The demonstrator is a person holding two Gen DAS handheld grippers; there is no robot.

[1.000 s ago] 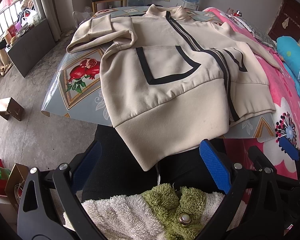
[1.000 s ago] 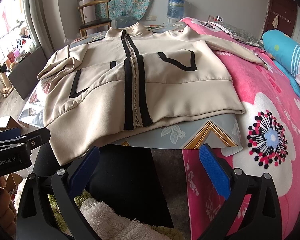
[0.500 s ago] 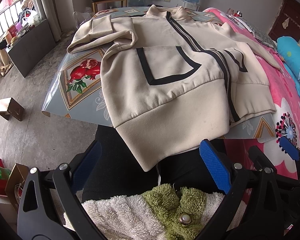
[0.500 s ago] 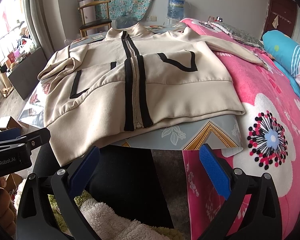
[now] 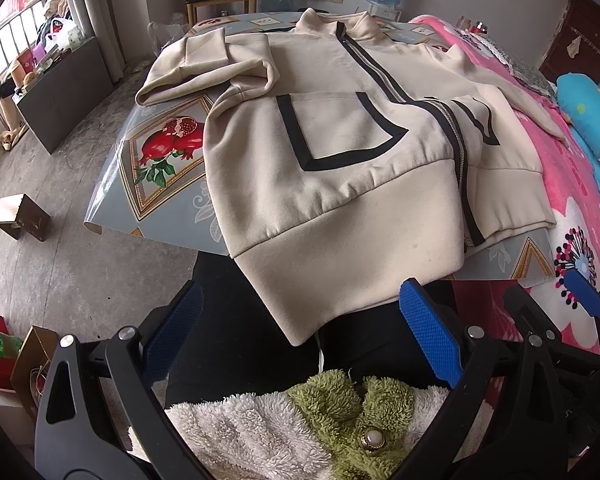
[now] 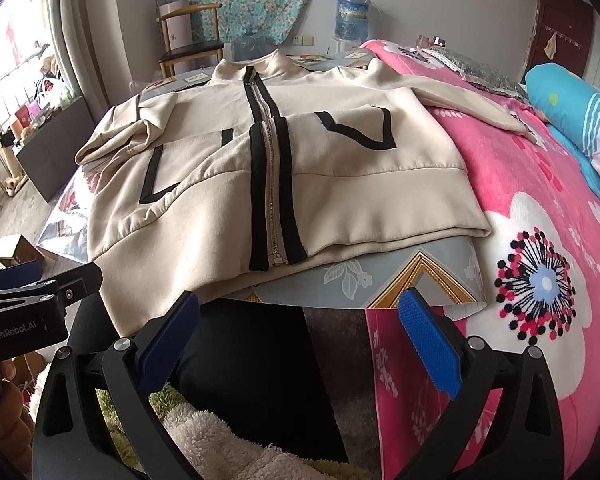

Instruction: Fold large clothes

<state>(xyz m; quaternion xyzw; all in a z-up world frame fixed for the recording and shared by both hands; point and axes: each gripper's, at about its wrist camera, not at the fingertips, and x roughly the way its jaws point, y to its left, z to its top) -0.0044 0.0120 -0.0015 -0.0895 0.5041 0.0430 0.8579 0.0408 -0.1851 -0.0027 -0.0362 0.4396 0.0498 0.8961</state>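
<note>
A large beige zip jacket [image 5: 340,152] with black trim lies front up on a patterned table [image 5: 160,160]; its hem hangs over the near edge. It also shows in the right wrist view [image 6: 280,168]. Its left sleeve [image 5: 208,68] is folded back on itself. Its right sleeve [image 6: 468,96] stretches onto the pink bed. My left gripper [image 5: 300,336] is open and empty, just short of the hanging hem. My right gripper [image 6: 300,340] is open and empty, in front of the table's near edge, right of the zip.
A pink flowered bed [image 6: 540,240] adjoins the table on the right, with a blue pillow [image 6: 572,96]. A wooden chair [image 6: 192,44] and water bottle [image 6: 352,16] stand behind. A small box [image 5: 20,216] sits on the concrete floor at left. My fluffy top [image 5: 280,432] fills the bottom.
</note>
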